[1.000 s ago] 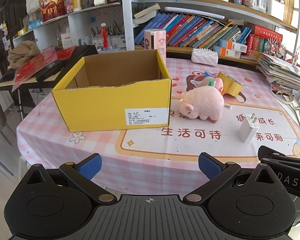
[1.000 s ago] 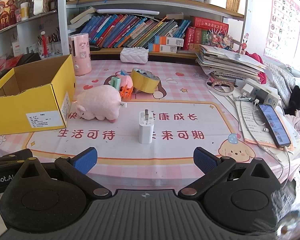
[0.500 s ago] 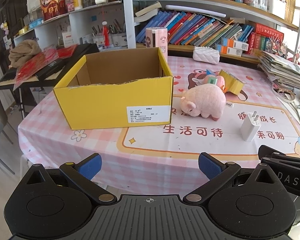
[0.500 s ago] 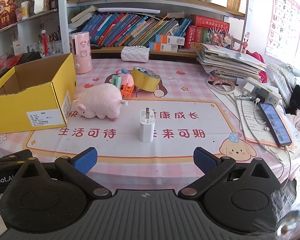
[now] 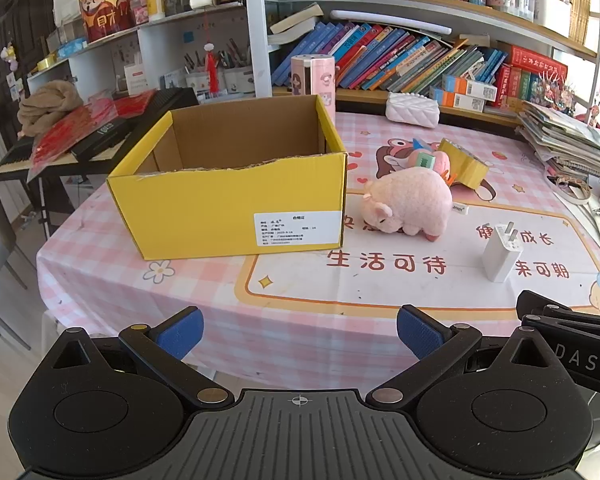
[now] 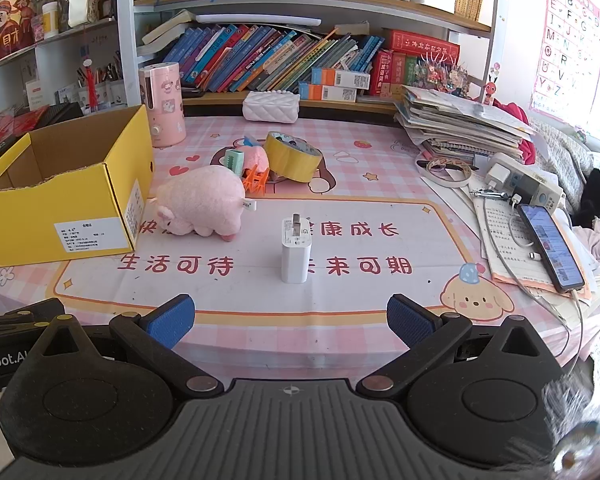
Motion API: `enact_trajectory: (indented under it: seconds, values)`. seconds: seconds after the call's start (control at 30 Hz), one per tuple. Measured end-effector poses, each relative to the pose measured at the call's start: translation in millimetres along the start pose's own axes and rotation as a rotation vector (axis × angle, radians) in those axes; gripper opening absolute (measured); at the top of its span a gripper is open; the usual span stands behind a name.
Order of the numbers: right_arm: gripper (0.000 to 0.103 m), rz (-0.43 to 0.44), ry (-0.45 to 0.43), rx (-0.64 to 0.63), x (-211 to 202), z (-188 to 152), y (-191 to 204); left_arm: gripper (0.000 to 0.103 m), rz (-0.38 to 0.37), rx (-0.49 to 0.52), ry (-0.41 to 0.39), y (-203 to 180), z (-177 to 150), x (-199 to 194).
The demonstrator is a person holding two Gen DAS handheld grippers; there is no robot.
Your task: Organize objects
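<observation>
Currently the open yellow cardboard box [image 5: 236,196] sits ahead-left of the left gripper [image 5: 299,330], jaws spread, empty. Straight ahead of the right gripper [image 6: 290,318], likewise spread, the upright white plug-in charger [image 6: 296,250] stands nearer it, prongs up.

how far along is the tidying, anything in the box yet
Nothing looks done: what shows of the inside of the yellow box is bare. Nothing is in hand either; the left tongs and right tongs are both open and hold nothing. Left to do: the plush pig, charger, tape roll and small toys behind the pig sit on the table.
</observation>
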State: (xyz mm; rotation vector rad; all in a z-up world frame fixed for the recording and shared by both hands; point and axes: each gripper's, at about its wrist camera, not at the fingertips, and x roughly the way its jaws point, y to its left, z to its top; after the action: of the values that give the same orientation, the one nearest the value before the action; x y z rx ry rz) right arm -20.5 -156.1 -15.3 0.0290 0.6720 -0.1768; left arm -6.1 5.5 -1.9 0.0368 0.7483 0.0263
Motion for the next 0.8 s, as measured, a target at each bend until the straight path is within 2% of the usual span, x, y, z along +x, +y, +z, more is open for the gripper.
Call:
enact_trajectory:
  seconds: [0.8]
  values:
    - [0.103, 0.002, 0.006, 0.002, 0.9, -3.2, 2.0, 0.103, 0.003, -0.002, 0.001, 0.3, -0.9, 0.3]
